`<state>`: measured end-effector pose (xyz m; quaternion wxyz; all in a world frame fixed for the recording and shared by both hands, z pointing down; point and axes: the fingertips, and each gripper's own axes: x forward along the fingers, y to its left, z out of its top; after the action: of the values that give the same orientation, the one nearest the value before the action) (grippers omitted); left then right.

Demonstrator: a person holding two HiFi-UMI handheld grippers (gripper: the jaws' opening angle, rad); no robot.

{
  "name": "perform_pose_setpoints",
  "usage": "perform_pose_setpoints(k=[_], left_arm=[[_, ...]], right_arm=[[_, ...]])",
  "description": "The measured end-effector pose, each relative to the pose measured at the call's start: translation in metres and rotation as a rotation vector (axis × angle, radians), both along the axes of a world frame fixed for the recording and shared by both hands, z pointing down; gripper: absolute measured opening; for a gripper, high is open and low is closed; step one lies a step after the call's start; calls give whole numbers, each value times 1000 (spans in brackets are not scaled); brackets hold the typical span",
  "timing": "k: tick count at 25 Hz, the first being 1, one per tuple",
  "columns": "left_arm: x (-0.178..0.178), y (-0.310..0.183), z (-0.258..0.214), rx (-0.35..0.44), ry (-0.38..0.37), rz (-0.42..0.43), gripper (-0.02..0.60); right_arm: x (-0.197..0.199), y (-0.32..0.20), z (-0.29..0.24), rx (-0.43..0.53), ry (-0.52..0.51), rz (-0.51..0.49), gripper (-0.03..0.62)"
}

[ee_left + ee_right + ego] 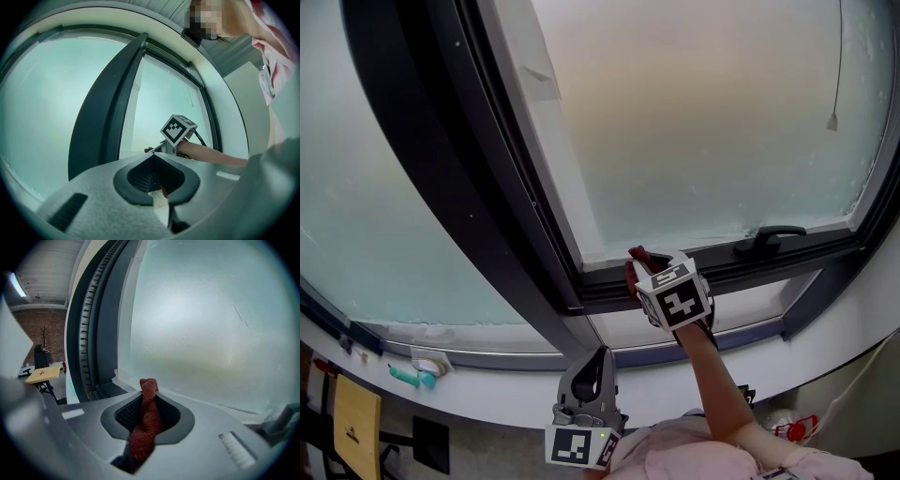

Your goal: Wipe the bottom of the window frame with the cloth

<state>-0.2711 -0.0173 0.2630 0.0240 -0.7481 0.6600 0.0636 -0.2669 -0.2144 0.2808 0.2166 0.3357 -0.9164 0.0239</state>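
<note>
A dark red knitted cloth [636, 255] is pinched in my right gripper [636, 272], which is shut on it. The cloth's tip touches the lower left corner of the frosted pane, where the glass meets the dark bottom frame rail [741, 267]. In the right gripper view the cloth [145, 423] stands up between the jaws of the right gripper [149, 392], just short of the pale strip along the bottom of the glass [211, 401]. My left gripper [600, 354] hangs low near the person's body, jaws together and pointing up, holding nothing. The left gripper [153, 157] looks toward the right gripper's marker cube [178, 129].
A dark window handle [773, 234] sits on the bottom rail to the right. A thick dark mullion [478, 206] runs diagonally left of the pane. A teal object [417, 378] lies on the white ledge; a yellow board [356, 422] stands below. A pull cord [832, 120] hangs upper right.
</note>
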Motion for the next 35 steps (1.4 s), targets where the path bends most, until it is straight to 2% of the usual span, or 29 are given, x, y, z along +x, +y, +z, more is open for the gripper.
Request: perform_pose_setpoints(k=[10, 17, 35], left_arm=[[5, -6, 4, -8, -6, 22, -6], [9, -7, 5, -20, -2, 48, -6], [8, -12, 8, -23, 0, 81, -6]], right_arm=[[10, -4, 0, 12, -10, 24, 67], [19, -1, 0, 78, -9, 58, 67], [18, -8, 0, 82, 3, 85, 67]])
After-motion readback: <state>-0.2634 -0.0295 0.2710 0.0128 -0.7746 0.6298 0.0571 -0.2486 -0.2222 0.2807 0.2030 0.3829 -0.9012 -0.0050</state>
